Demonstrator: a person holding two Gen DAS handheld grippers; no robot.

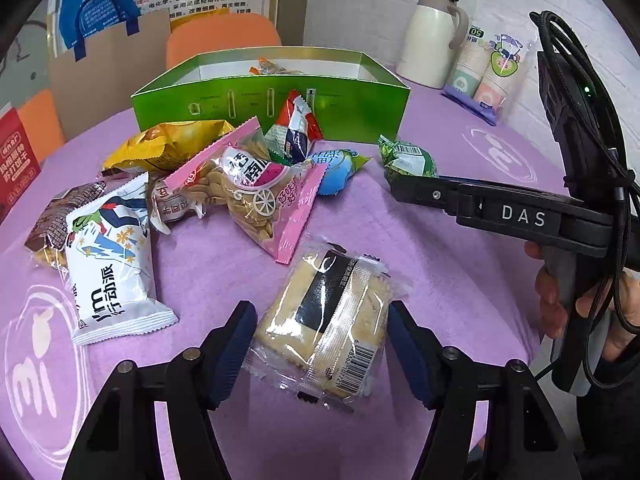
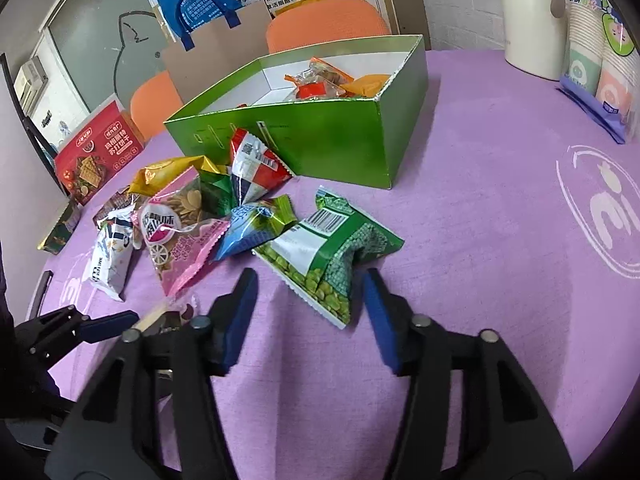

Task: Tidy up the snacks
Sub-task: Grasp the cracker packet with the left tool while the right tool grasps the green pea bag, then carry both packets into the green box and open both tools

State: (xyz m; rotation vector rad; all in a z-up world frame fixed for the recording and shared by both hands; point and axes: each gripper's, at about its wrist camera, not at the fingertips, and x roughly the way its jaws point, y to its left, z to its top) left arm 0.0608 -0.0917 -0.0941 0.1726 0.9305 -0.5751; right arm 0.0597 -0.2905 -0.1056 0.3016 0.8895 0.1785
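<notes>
The left gripper point(image 1: 322, 350) sits at the bottom of its wrist view with jaws spread wide around a clear-wrapped biscuit pack point(image 1: 326, 330); the blue pads flank the pack's sides, and whether they touch the wrapper cannot be told. The pack lies flat on the purple counter point(image 1: 460, 280), low in the centre of the frame. In the right wrist view, the right gripper point(image 2: 306, 314) is likewise open, its jaws on either side of the near end of a green pea packet point(image 2: 332, 252) that lies at the middle of the frame, not pinched. Left of that packet is a loose heap of snacks: a blue packet point(image 2: 250, 232), a pink packet point(image 2: 180, 232), a red-and-white packet point(image 2: 256, 166), a yellow packet point(image 2: 166, 172) and a white packet point(image 2: 110, 258). Behind the heap, in the upper centre, stands an open green box point(image 2: 340, 140) with a few wrapped snacks already inside. A cream jug point(image 2: 532, 16) and a sleeve of paper cups point(image 2: 600, 48) stand at the upper right
</notes>
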